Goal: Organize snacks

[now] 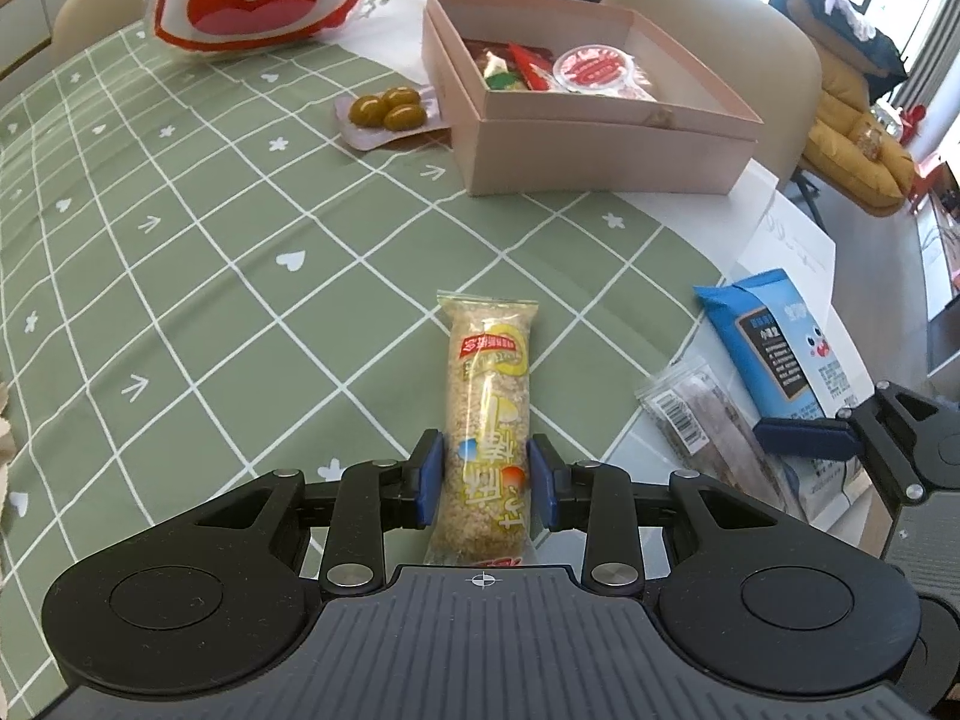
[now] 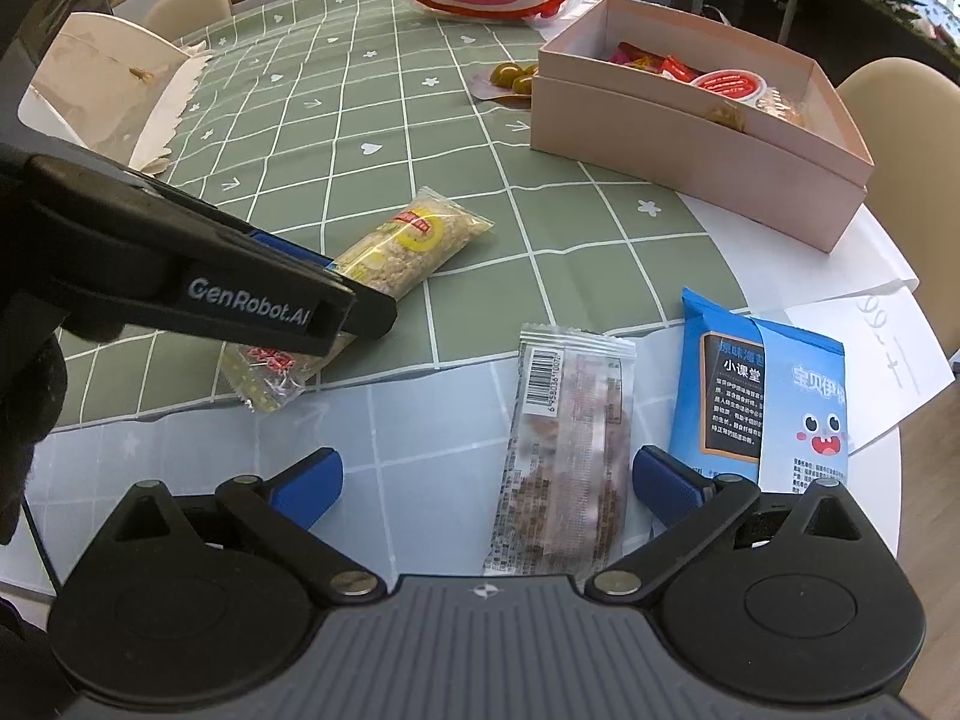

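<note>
Pinching rice bar [image 1: 487,420] in left tool [image 1: 487,483] | right tool [image 2: 486,489] spread | we lift level toward pink box [image 1: 600,138]

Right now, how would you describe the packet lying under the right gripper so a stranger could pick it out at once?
Start at the pink box, then come to the near table edge where the green cloth ends. Between the open right gripper fingers lies a clear packet, barcode up, brown pieces inside. Unlike the blue packet beside it, it is see-through.
</note>
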Demonstrator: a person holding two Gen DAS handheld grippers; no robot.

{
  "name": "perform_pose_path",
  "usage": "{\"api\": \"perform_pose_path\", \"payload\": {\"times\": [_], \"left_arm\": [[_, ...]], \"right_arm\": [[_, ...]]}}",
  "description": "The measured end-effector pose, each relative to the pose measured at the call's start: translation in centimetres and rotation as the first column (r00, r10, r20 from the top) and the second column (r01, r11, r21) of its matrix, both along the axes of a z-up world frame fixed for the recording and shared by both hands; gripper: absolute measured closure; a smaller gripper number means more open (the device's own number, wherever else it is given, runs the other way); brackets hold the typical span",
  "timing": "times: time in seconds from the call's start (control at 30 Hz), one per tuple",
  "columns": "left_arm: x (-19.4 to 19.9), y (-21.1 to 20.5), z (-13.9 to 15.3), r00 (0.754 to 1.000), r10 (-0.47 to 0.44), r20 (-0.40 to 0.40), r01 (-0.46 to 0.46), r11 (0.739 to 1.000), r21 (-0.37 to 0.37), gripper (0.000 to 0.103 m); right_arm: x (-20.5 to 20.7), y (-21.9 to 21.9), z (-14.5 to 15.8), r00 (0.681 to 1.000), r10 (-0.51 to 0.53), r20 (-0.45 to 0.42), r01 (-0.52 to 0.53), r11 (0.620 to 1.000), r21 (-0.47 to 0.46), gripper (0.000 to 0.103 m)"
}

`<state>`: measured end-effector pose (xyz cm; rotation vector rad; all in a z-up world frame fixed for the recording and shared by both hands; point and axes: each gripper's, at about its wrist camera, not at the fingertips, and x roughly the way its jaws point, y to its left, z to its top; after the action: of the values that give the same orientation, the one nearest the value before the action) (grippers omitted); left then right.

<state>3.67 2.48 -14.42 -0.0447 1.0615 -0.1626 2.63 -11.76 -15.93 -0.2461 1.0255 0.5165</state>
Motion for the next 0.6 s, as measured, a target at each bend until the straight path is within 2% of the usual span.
{"api": "perform_pose_path", "payload": {"times": [0.33, 0.43, 0.5, 0.6], "left_arm": [[-0.3, -0.4, -0.2, 0.999, -0.022, 0.04, 0.021, 0.999, 0.024, 0.067], [-0.4, 0.1, -0.3, 0.999, -0.014, 0.042, 0.014, 1.0, 0.0, 0.069], [-0.4, 0.2, -0.3, 0.999, -0.011, 0.043, 0.011, 1.0, -0.008, 0.069], [-0.6, 0.2, -0.3, 0.999, -0.013, 0.047, 0.013, 1.0, -0.003, 0.069]], "right_arm": [[-0.1, -0.2, 0.1, 1.0, -0.003, 0.002, 0.003, 1.0, 0.019, 0.0], [0.2, -0.8, 0.6, 0.999, -0.03, 0.013, 0.03, 0.999, 0.035, 0.018], [0.5, -1.4, 0.9, 0.998, -0.054, 0.016, 0.053, 0.997, 0.059, 0.036], [0.8, -2.1, 1.1, 0.996, -0.09, 0.019, 0.089, 0.993, 0.075, 0.054]]}}
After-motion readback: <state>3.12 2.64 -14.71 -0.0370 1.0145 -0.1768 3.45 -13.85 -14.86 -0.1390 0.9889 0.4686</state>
